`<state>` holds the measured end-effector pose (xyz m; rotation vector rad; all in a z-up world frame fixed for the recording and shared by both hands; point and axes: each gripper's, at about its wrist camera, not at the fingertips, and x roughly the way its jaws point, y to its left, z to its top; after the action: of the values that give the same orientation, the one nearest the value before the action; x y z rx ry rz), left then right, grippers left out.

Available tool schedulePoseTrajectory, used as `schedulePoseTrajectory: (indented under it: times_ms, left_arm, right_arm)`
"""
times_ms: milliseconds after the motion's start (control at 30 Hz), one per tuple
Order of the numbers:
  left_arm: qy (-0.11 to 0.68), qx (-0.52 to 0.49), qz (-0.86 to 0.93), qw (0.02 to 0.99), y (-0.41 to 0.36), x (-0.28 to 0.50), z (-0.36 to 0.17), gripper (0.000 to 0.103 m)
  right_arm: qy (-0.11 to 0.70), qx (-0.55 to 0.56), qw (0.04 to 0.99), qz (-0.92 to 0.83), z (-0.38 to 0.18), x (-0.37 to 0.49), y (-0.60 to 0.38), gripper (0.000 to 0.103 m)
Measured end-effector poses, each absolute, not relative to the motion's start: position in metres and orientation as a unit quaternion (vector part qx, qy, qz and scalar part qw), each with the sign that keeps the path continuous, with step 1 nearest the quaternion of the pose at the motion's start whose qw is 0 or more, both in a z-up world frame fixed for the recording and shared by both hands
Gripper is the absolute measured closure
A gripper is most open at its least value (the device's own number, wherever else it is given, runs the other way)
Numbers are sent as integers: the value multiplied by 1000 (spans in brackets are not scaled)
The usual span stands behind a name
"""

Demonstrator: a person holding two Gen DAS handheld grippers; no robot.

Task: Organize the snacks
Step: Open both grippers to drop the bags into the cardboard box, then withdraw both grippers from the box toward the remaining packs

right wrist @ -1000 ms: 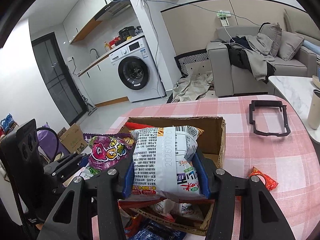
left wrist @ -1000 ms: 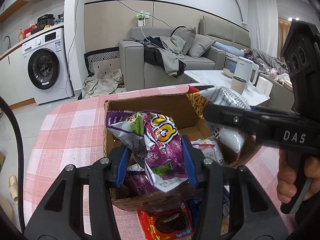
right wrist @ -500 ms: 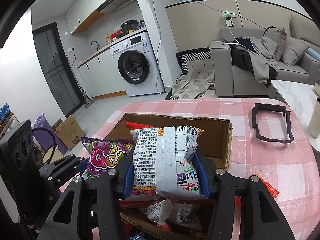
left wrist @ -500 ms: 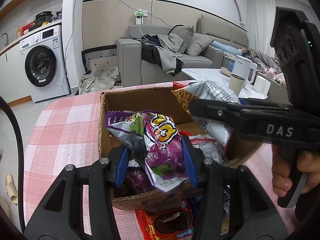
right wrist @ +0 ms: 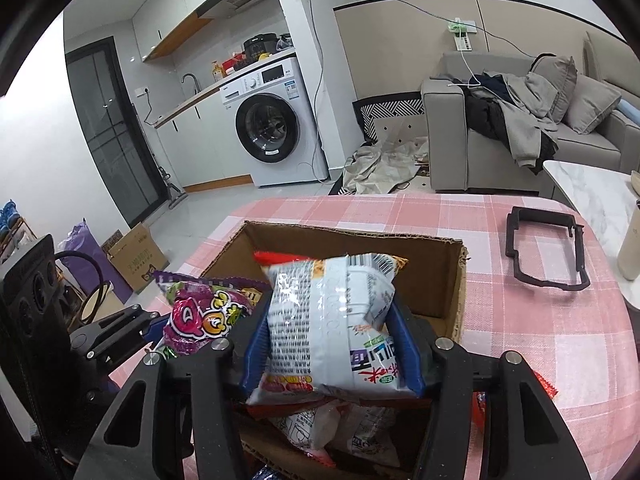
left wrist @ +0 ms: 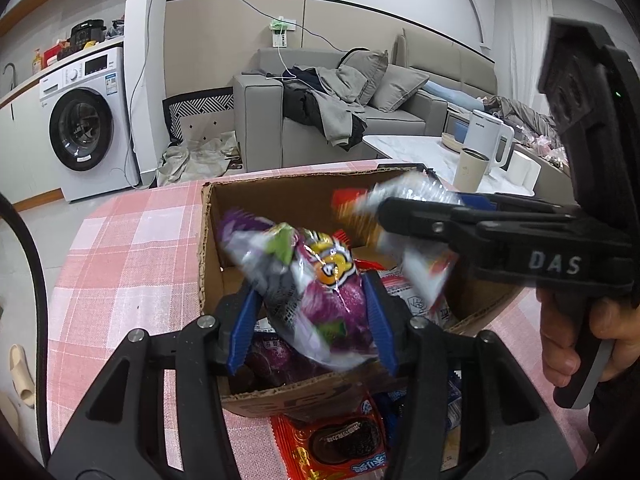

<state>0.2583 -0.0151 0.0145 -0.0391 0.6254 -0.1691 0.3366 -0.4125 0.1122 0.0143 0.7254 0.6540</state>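
Observation:
An open cardboard box (left wrist: 280, 196) (right wrist: 440, 252) stands on the pink checked table, with several snack packs inside. My left gripper (left wrist: 312, 320) is over the box's near part; its jaws have parted and a purple snack bag (left wrist: 320, 292) (right wrist: 200, 316) slips, blurred, between the blue pads. My right gripper (right wrist: 332, 344) is shut on a white and red snack bag (right wrist: 332, 320) (left wrist: 404, 216) held above the box's middle.
A red cookie pack (left wrist: 340, 444) and blue packs lie on the table in front of the box. A black frame (right wrist: 548, 252) lies on the table to the right. A red wrapper (right wrist: 548, 388) lies by the box's right side.
Both grippers have lowered toward the box. The left gripper's pads have spread and the purple bag has tipped and blurred. The white bag stays gripped.

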Motion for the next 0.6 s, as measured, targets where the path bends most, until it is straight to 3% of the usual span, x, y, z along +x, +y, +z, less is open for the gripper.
schedulePoseTrajectory:
  times_ms: [67, 100, 167, 233, 333, 400, 600]
  left_arm:
    - [308, -27, -90, 947, -13, 257, 16, 47]
    - [307, -31, -89, 947, -11, 256, 18, 35]
    - [300, -44, -93, 948, -8, 251, 22, 22]
    - [297, -50, -98, 948, -7, 248, 26, 20]
    - [295, -54, -95, 949, -5, 242, 30, 10]
    - [292, -54, -87, 951, -5, 237, 34, 1]
    - [292, -41, -71, 953, -6, 210, 42, 1]
  right_arm:
    - [342, 5, 886, 314, 116, 334, -417, 42]
    - [338, 6, 887, 316, 118, 332, -421, 38]
    - [329, 11, 891, 313, 124, 328, -430, 31]
    - [322, 18, 893, 314, 129, 324, -440, 17]
    - [314, 19, 897, 311, 135, 316, -456, 6]
    - [317, 16, 898, 303, 138, 312, -465, 2]
    - [321, 17, 904, 284, 136, 297, -489, 0]
